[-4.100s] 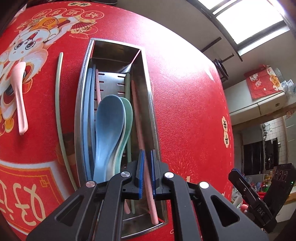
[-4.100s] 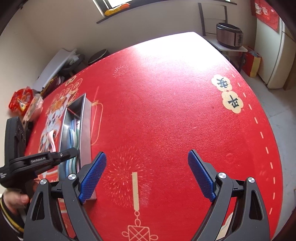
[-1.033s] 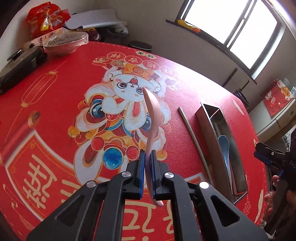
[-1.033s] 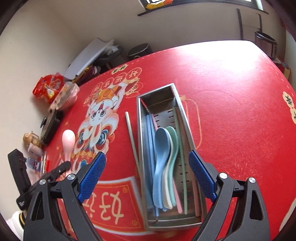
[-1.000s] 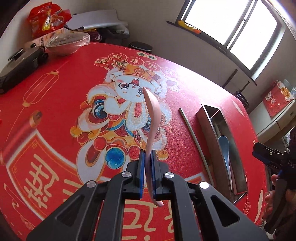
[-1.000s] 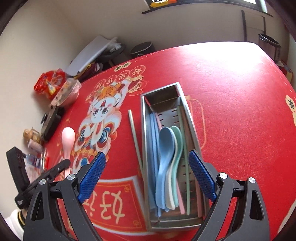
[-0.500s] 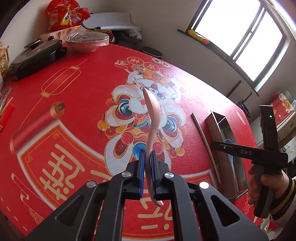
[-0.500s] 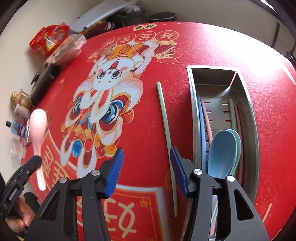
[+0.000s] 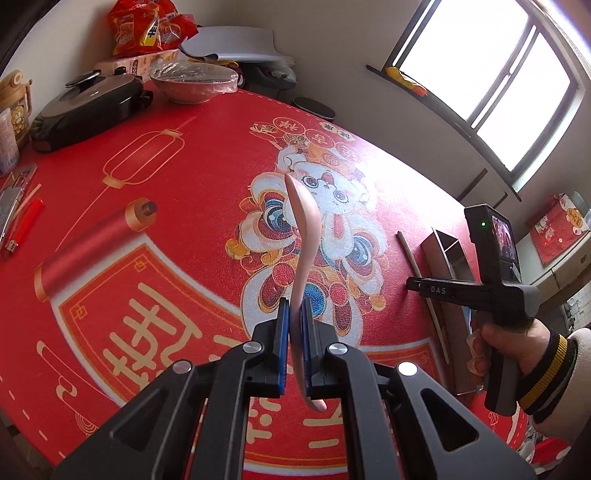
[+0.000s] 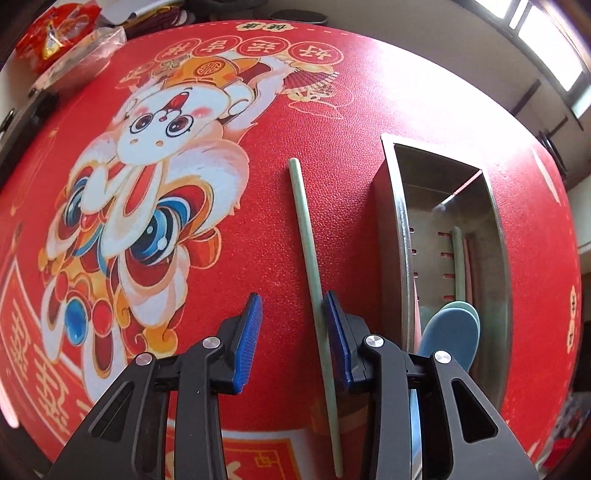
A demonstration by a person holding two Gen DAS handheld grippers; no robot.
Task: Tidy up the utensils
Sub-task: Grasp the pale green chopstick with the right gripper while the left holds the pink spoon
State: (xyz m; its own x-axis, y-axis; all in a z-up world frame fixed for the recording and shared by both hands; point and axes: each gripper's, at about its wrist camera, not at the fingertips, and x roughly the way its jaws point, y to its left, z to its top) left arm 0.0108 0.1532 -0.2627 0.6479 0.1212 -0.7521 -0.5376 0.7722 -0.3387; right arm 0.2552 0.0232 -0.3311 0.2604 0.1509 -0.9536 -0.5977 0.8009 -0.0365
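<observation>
My left gripper is shut on the handle of a pink spoon and holds it up above the red tablecloth, bowl pointing away. My right gripper is open and low over the table; a pale green chopstick lies flat between its fingers, close to the right pad. To its right stands the steel utensil tray with a blue spoon, a green spoon and chopsticks inside. The right gripper, the tray and the chopstick also show in the left wrist view.
At the table's far left edge stand a black lidded pan, a covered bowl, snack bags and a red lighter. The tablecloth carries a cartoon rabbit print.
My left gripper picked the pink spoon up off the table and lifted it back and to the left. My right gripper came down over the green chopstick and its jaws narrowed.
</observation>
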